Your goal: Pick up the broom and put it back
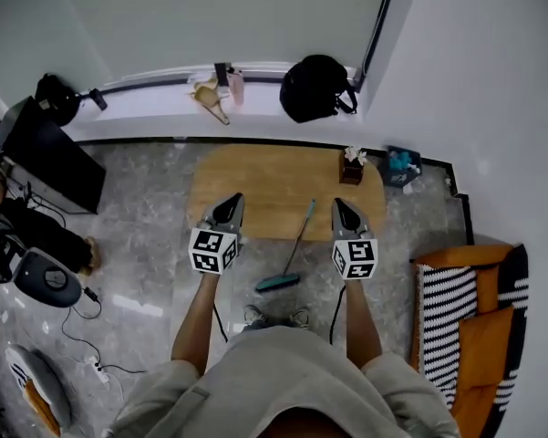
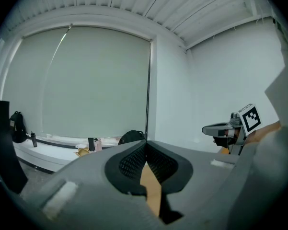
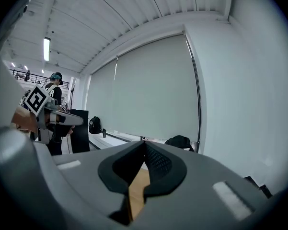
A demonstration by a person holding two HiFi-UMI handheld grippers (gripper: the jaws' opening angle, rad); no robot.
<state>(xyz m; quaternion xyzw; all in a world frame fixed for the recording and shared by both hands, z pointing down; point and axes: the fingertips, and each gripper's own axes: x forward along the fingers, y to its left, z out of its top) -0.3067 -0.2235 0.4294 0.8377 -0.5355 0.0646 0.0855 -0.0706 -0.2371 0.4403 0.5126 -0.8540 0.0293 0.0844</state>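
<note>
The broom [image 1: 293, 254] has a teal head on the floor and a thin teal handle that slants up over the front edge of the oval wooden table [image 1: 255, 176]. It lies between my two grippers in the head view. My left gripper [image 1: 229, 210] hangs to its left, shut and empty, with its tips met [image 2: 145, 146]. To the right of the handle my right gripper [image 1: 346, 213] is also shut with nothing in it [image 3: 144, 145]. Both point roughly level toward the window wall, over the table's near edge. Each gripper view shows the other gripper at its side.
A black backpack [image 1: 315, 88] and small items sit on the window ledge. On the table stands a small brown box [image 1: 352, 168]. An orange striped sofa [image 1: 465, 313] is at the right, a black cabinet [image 1: 47, 158] at the left, cables and a power strip [image 1: 96, 365] on the floor.
</note>
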